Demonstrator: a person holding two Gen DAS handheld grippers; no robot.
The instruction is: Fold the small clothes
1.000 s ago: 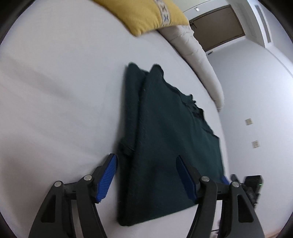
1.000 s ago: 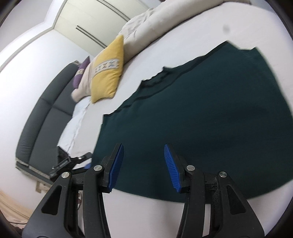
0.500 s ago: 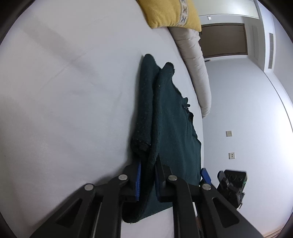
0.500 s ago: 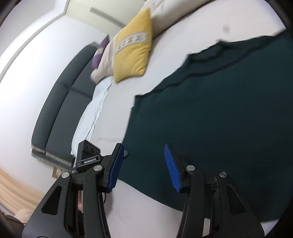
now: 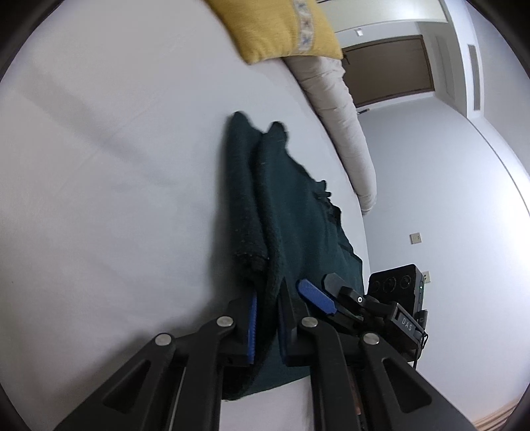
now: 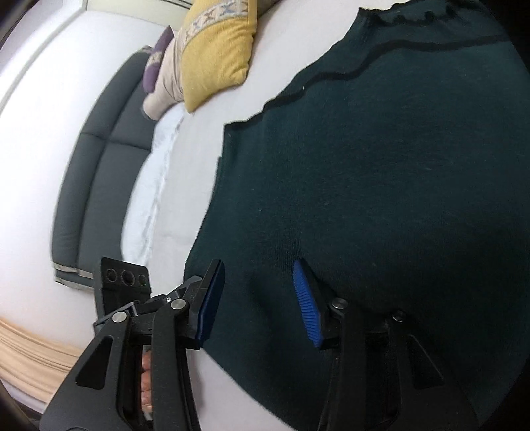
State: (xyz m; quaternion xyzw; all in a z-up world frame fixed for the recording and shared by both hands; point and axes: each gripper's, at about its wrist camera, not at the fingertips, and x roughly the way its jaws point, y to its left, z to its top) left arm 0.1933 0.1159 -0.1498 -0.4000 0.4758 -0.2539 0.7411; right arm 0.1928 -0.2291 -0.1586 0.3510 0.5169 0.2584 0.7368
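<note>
A dark green knit garment (image 5: 291, 212) lies on the white bed sheet (image 5: 116, 185), its left side folded over in a thick edge. My left gripper (image 5: 266, 321) is shut on that folded edge near the garment's near corner. In the right wrist view the same garment (image 6: 381, 172) fills most of the frame, with a black seam line near its far edge. My right gripper (image 6: 258, 298) is open, its blue pads straddling the near hem of the garment. It also shows in the left wrist view (image 5: 334, 298), just right of the left gripper.
A yellow cushion (image 5: 281, 26) and a beige rolled duvet (image 5: 338, 109) lie at the bed's far end. A dark grey sofa (image 6: 99, 159) stands beyond the bed edge. A wall with sockets (image 5: 415, 238) and a brown door (image 5: 387, 69) are to the right.
My left gripper went from open astride the folded edge to shut on it. My right gripper moved closer over the garment's hem and stayed open.
</note>
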